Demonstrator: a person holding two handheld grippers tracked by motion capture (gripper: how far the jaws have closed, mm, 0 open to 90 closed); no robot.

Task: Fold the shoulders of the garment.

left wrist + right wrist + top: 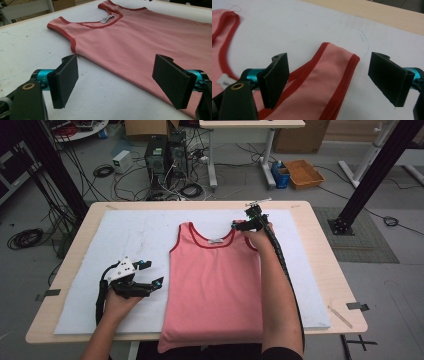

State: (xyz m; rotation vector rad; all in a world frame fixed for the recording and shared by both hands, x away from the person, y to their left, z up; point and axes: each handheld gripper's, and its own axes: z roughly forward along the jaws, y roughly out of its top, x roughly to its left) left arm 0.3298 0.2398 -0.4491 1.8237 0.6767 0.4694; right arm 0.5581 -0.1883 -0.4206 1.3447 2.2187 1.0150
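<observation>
A pink tank top (215, 285) with red trim lies flat, neck away from me, on a white mat (100, 250); its hem hangs over the near table edge. My left gripper (152, 273) rests open on the mat just left of the top's side seam. In the left gripper view its jaws (117, 80) stand wide apart, with the seam of the top (140, 32) running between them. My right gripper (239, 225) is at the top's right shoulder strap. In the right gripper view it (329, 77) is open, one jaw on each side of the strap (329, 67), holding nothing.
The mat covers most of a wooden table (325, 270). A white label (107, 18) sits inside the neckline. Beyond the table, the floor holds computer towers (165, 152), tangled cables and an orange basket (303, 173). Black frame posts stand at both sides.
</observation>
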